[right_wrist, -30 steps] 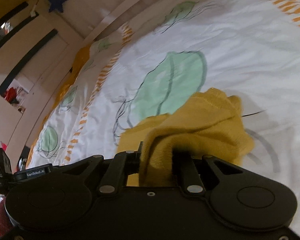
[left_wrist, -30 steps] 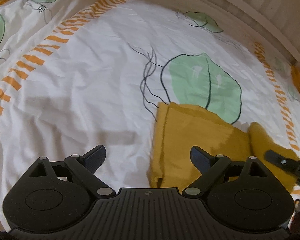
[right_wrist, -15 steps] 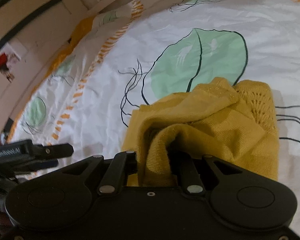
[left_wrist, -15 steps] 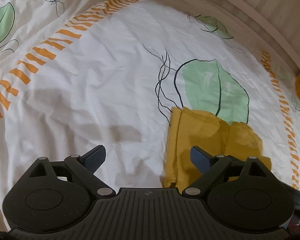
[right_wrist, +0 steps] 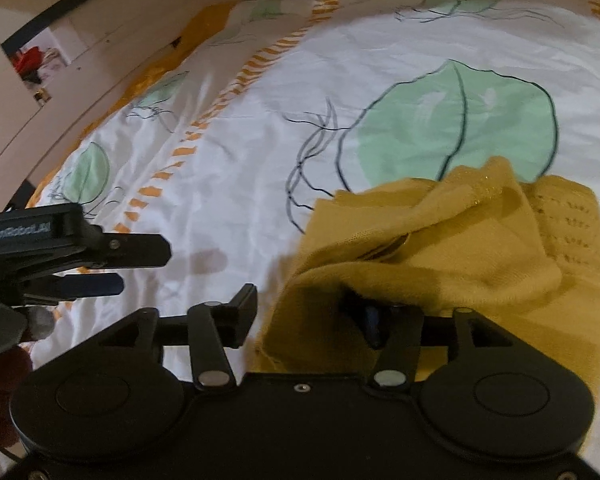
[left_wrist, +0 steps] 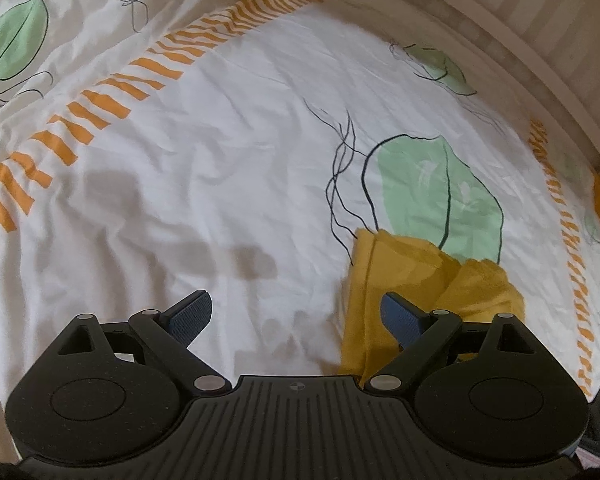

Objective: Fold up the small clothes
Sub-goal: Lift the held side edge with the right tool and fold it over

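A small mustard-yellow knit garment (right_wrist: pixel 460 248) lies bunched on the bed sheet; it also shows in the left wrist view (left_wrist: pixel 412 280) at lower right. My right gripper (right_wrist: pixel 308 316) is open, its left finger over bare sheet and its right finger under a fold of the garment. My left gripper (left_wrist: pixel 296 316) is open and empty above the sheet, its right finger at the garment's left edge. The left gripper also shows in the right wrist view (right_wrist: pixel 76 256) at the left.
The white bed sheet (left_wrist: pixel 220 160) has green leaf prints and orange dashed stripes. A pale wooden bed rail (left_wrist: pixel 520 40) runs along the far edge. Red clutter (right_wrist: pixel 32 64) sits beyond the bed at far left.
My right gripper has opened and let go of the garment, which now rests on the sheet. My left gripper has drifted left, so the garment sits further right in its view.
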`<state>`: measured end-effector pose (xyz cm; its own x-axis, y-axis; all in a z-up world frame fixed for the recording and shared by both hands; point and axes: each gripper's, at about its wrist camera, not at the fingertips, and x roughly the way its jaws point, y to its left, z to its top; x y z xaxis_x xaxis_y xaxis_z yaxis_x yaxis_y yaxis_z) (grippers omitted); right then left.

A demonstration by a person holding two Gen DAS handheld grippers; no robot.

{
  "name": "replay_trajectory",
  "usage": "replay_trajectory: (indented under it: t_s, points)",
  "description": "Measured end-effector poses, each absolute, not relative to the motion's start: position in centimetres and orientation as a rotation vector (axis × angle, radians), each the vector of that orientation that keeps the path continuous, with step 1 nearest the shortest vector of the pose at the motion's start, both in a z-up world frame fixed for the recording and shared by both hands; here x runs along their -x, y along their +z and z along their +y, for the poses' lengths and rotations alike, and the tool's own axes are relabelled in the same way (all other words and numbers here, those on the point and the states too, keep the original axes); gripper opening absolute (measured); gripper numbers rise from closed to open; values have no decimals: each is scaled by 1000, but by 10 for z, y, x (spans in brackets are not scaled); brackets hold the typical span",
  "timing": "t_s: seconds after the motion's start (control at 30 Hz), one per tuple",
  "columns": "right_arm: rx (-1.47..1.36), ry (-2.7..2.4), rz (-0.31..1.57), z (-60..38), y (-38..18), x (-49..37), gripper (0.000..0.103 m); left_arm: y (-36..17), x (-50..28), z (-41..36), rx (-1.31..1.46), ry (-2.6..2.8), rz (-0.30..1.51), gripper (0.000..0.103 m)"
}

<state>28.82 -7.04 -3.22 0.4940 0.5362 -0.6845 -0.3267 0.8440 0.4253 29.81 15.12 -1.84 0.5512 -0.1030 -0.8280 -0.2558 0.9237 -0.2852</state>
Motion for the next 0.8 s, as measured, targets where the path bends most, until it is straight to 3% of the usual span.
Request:
replay_trajectory:
  t_s: [0.8]
  points:
    - [-280, 576, 802, -89, -20, -271, 63, -18, -298, 154, 407, 91, 990, 92]
